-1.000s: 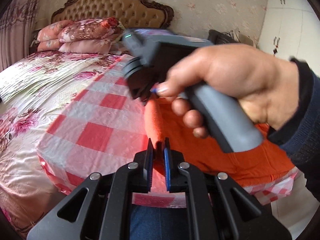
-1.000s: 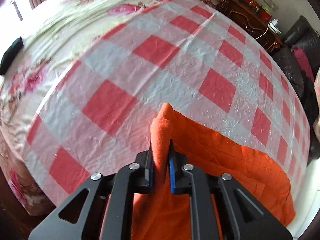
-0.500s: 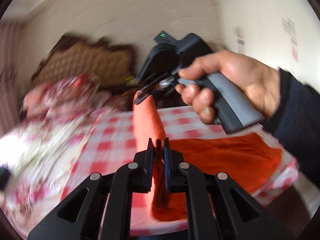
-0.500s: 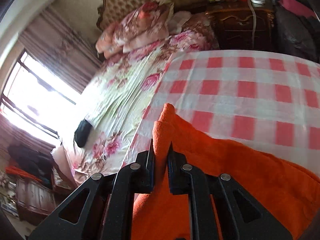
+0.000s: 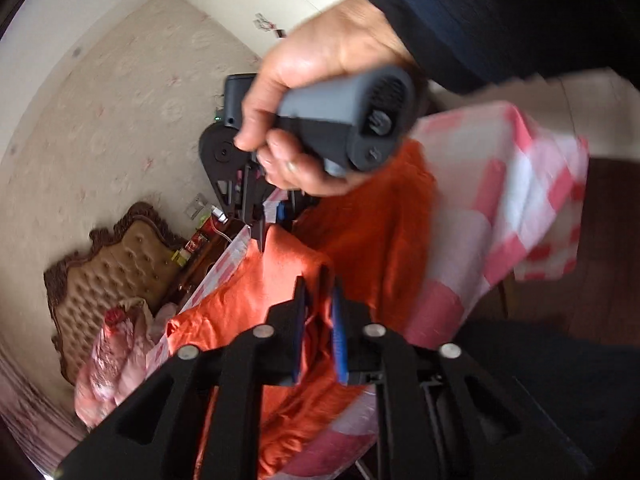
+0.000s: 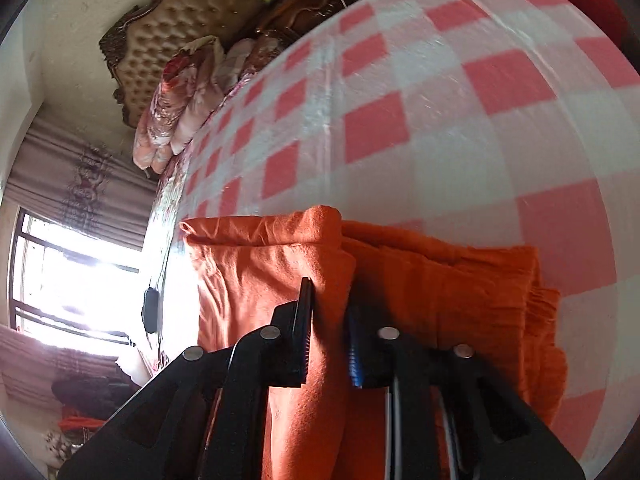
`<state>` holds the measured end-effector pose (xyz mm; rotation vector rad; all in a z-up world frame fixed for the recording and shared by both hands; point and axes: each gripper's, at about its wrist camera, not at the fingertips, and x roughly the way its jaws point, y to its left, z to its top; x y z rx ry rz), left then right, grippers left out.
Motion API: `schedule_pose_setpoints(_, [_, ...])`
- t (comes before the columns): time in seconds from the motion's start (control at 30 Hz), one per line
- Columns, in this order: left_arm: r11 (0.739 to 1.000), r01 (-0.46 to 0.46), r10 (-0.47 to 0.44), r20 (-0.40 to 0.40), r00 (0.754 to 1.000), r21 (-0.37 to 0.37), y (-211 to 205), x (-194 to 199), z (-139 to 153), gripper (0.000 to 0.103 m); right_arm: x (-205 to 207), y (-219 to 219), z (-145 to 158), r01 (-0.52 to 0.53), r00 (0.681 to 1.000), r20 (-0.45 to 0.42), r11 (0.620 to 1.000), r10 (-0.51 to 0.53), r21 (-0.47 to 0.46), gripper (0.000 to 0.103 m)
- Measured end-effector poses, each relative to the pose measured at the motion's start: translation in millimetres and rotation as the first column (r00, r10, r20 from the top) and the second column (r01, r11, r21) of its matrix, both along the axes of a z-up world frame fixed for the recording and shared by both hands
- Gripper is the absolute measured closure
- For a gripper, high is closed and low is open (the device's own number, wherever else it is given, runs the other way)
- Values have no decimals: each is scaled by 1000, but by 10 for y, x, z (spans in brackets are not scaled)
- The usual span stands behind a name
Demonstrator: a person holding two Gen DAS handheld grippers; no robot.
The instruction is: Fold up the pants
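Orange pants (image 6: 420,304) are seen draped over a red-and-white checked cloth (image 6: 440,128), a fold clamped between the fingers of the left gripper (image 5: 318,312). Another fold is pinched between the fingers of the right gripper (image 6: 328,320), beyond which the cloth extends.

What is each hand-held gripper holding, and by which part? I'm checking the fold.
Both hold the orange pants. The left hand-held gripper pinches a raised fold of cloth; the right hand-held gripper pinches the folded edge near a corner.
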<state>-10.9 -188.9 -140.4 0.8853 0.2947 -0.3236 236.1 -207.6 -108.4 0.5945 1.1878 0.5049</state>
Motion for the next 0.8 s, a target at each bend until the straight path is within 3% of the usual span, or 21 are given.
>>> schedule_pose_setpoints(0.03, [1000, 2, -3, 17, 1000, 15, 4, -44, -34, 66, -23, -23, 6, -5, 1000, 14, 1000, 5, 21, 81])
schedule_pose_setpoints(0.07, [1000, 1, -1, 27, 1000, 15, 33, -65, -49, 61, -45, -49, 30, -9, 999, 33, 999, 8, 37, 79])
schedule_pose_setpoints(0.17, [1000, -18, 18, 20, 1000, 12, 63, -121, -71, 60, -103, -68, 100, -24, 997, 72, 1000, 23, 10, 72])
schedule_pose_setpoints(0.4, [1000, -2, 1, 40, 999, 24, 28, -146, -78, 60, -84, -53, 40, -53, 997, 61, 999, 53, -3, 72])
schedule_pose_setpoints(0.6, [1000, -14, 14, 0, 1000, 18, -5, -21, -61, 72, -69, 67, 63, -75, 995, 66, 994, 80, -82, 72])
schedule_pose_setpoints(0.63, [1000, -15, 15, -4, 1000, 18, -3, -6, -70, 83, -55, 87, 47, -74, 995, 58, 993, 80, -96, 74])
schedule_pose_setpoints(0.67, [1000, -24, 24, -8, 1000, 12, 16, 6, -64, 92, -52, 103, 50, -69, 995, 61, 991, 76, -112, 85])
schedule_pose_setpoints(0.7, [999, -34, 34, -7, 999, -3, 47, 13, -23, 94, -58, 102, 60, -69, 995, 68, 990, 78, -120, 91])
schedule_pose_setpoints(0.8, [999, -46, 47, 39, 998, -27, 117, -11, 134, 94, -98, 168, 213, -77, 989, 115, 988, 93, -132, 96])
